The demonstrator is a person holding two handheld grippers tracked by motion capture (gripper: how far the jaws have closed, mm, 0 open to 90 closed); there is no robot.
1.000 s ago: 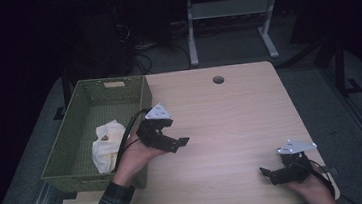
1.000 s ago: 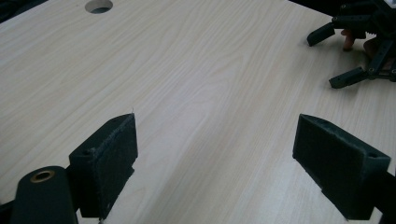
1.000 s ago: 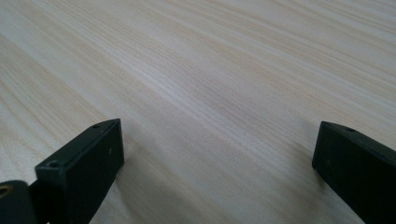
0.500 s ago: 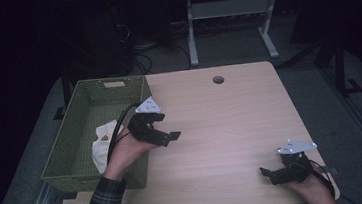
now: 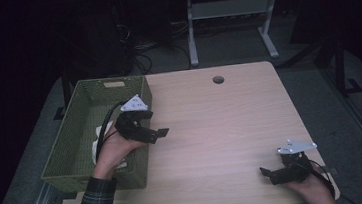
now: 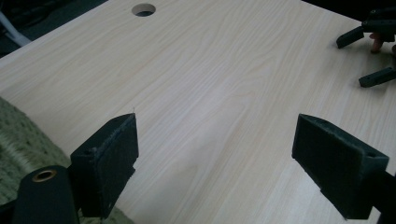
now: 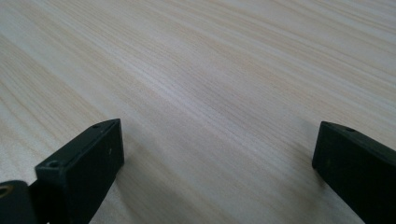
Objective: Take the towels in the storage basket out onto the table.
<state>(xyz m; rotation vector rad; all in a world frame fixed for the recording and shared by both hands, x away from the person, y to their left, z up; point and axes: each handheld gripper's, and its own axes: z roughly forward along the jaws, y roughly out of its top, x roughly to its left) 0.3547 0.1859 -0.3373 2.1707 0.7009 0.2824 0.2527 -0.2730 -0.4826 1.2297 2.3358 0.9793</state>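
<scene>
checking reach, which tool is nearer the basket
Left. The left tool is at the basket's right rim; the right tool is far off at the table's near right corner.

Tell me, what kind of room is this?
Probably a workroom or lab, not a home. A plain wooden desk with a cable hole stands on grey carpet, loose cables lie behind it, and the metal legs of another table show in the dark.
</scene>
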